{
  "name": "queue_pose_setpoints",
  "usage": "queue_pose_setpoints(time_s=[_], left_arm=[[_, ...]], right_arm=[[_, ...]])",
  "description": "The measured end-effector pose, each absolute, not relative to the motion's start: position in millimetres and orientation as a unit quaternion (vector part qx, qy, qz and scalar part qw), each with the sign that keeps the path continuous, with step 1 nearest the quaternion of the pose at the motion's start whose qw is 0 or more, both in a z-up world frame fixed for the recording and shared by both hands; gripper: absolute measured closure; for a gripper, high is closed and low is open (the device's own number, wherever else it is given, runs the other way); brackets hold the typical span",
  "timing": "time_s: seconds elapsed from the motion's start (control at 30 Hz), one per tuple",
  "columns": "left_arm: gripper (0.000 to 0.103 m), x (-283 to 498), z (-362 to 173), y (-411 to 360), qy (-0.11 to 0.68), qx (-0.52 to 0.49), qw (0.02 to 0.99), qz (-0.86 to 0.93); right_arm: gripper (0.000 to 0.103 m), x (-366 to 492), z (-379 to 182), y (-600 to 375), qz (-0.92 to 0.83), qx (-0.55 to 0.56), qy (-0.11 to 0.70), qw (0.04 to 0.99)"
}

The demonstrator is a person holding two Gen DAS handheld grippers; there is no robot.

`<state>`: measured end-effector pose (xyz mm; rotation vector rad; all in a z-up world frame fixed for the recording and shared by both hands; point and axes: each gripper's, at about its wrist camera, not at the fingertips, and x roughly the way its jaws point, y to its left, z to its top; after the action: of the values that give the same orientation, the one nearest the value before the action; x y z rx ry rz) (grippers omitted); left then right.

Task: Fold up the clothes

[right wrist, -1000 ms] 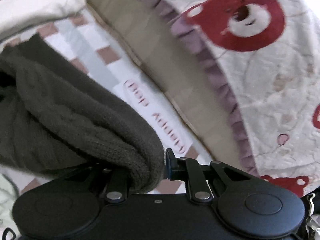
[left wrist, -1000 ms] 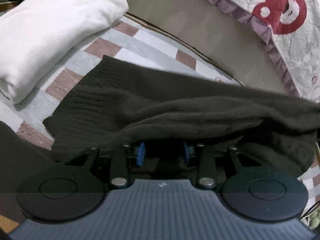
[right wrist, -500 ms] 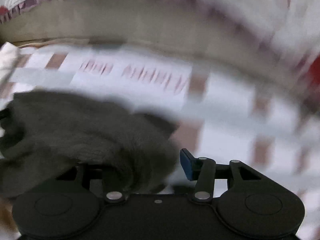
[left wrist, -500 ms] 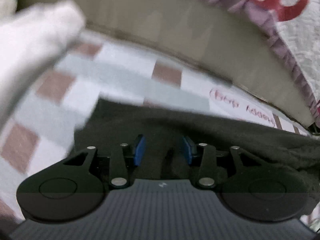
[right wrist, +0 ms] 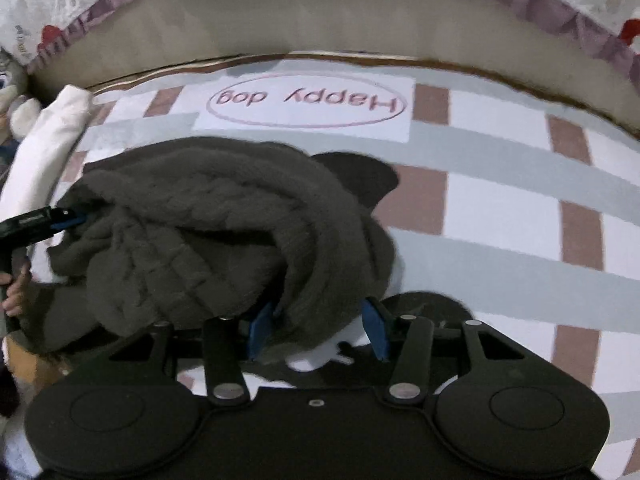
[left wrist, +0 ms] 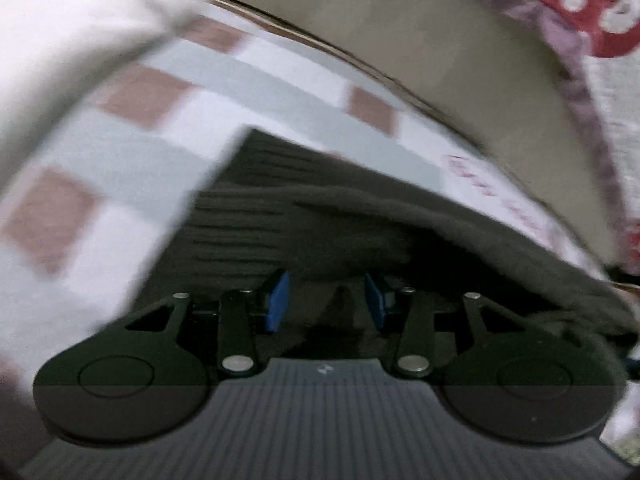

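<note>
Bunched dark grey cable-knit sweater (right wrist: 224, 240) on checked mat (right wrist: 500, 208); right tongs (right wrist: 316, 330) parted around its fold, left tongs (left wrist: 326, 300) spread, empty.

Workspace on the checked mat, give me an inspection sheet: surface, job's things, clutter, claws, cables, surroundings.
Surface: checked white, grey and brown mat, "Happy dog" oval printed at its far edge.
Job's things: dark grey cable-knit sweater, bunched in a heap on the mat; folded white garment beside it.
Clutter: nothing seen.
Claws: left claw open, sweater edge draped over it; right claw open, knit between its blue pads.
Cables: nothing seen.
Surroundings: white quilt with red bear prints and purple frill; beige border.
</note>
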<state>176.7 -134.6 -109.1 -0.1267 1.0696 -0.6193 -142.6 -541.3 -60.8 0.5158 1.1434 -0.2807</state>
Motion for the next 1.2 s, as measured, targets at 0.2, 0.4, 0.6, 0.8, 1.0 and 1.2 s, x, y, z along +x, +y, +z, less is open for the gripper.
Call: queue_pose_setpoints(time_s=[0.2, 0.4, 0.6, 0.8, 1.0, 1.2], left_arm=[[0.047, 166.6, -95.5, -123.7, 0.488, -0.019, 0.832, -0.262], [0.047, 179.0, -121.7, -123.0, 0.53, -0.033, 0.811, -0.247], [0.024, 174.9, -128.6, -143.8, 0.514, -0.005, 0.809, -0.284], [0.042, 166.5, -131.5, -167.1, 0.488, 0.047, 0.824, -0.283], [0.095, 160.6, -105.5, -162.7, 0.416, 0.075, 0.868, -0.262], [0.095, 153.6, -57.0, -144.1, 0.3, 0.082, 0.925, -0.216]], right_arm=[[0.042, -141.6, -79.0, -525.2, -0.095, 0.289, 0.527, 0.794], [0.032, -143.4, -114.0, -519.8, -0.135, 0.339, 0.513, 0.777], [0.032, -160.8, -141.5, -528.9, -0.158, 0.432, 0.45, 0.766], [0.057, -156.1, -145.1, -513.6, -0.149, 0.406, 0.412, 0.802], [0.078, -154.7, -99.9, -491.0, -0.167, 0.327, 0.398, 0.841], [0.084, -153.3, -55.6, -479.8, -0.205, 0.183, 0.396, 0.876]])
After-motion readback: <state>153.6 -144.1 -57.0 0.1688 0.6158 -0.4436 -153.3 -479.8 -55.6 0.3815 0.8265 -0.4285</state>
